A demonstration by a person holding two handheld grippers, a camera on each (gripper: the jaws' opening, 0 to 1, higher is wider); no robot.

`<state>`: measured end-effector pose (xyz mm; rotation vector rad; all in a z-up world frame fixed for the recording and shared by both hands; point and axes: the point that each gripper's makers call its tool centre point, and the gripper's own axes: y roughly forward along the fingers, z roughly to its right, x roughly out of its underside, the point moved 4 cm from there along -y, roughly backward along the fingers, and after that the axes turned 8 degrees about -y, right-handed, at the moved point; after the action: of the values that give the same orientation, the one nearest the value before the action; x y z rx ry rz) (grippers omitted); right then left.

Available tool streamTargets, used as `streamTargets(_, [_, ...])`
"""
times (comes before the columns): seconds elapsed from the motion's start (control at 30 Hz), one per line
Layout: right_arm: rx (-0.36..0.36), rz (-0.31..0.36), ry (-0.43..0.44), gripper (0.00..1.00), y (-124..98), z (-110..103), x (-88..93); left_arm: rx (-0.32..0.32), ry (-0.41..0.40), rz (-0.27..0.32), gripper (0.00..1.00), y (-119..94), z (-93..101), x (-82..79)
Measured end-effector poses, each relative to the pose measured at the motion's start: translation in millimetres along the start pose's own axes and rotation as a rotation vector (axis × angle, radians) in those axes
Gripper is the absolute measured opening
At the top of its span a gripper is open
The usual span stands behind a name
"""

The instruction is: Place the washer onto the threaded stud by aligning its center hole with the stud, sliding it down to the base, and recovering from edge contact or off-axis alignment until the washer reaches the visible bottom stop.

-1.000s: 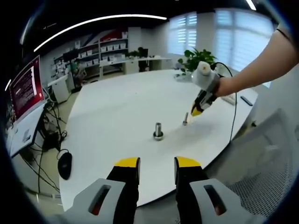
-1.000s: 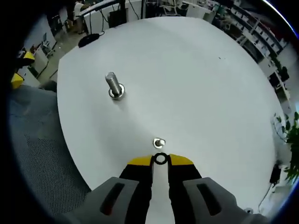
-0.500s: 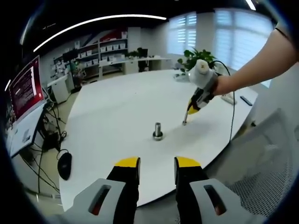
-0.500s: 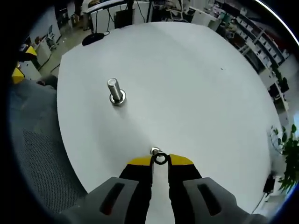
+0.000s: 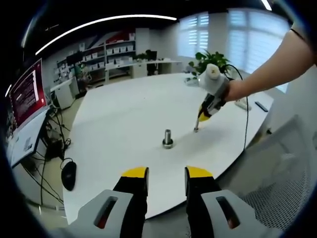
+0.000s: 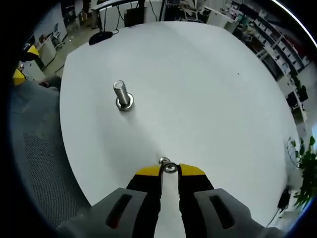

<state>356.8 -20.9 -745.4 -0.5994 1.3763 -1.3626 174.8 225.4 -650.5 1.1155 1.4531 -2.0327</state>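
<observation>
Right gripper view: the right gripper [image 6: 170,169] has its jaws pinched on the washer [image 6: 170,168], and over the last second it has lifted slightly off a small metal piece [image 6: 163,161] that now peeks out just beyond the tips. That suggests pick-up is done and carrying comes next. Farther toward the surface's [image 6: 208,89] middle, the threaded stud [image 6: 121,94] stands upright and bare. Left gripper [image 5: 166,174] hangs off the near edge, jaws narrowly apart, empty. Beyond: shelves, blinds, a plant [image 5: 210,59].

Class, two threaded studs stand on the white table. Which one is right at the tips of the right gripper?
The smaller stud, just beyond the right gripper, which holds the washer. The larger stud stands well away across the table.
</observation>
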Motion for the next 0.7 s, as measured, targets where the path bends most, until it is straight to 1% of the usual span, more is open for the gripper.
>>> streamTargets(0.17, [-0.001,0.006,-0.014,0.14,0,-2,-2.8,0.000,0.000,-0.002,0.27,0,-0.2,0.4])
streamTargets(0.2, [0.001,0.002,-0.026,0.14,0,-3,-2.7,0.000,0.000,-0.002,0.27,0,-0.1,0.4])
streamTargets(0.37, [-0.007,-0.004,-0.031,0.14,3,-1,-2.3,0.002,0.000,-0.006,0.27,0,0.4,0.8])
streamTargets(0.7, [-0.041,-0.042,-0.040,0.14,21,-2,1.9,0.004,0.003,-0.017,0.27,1,0.5,2.5])
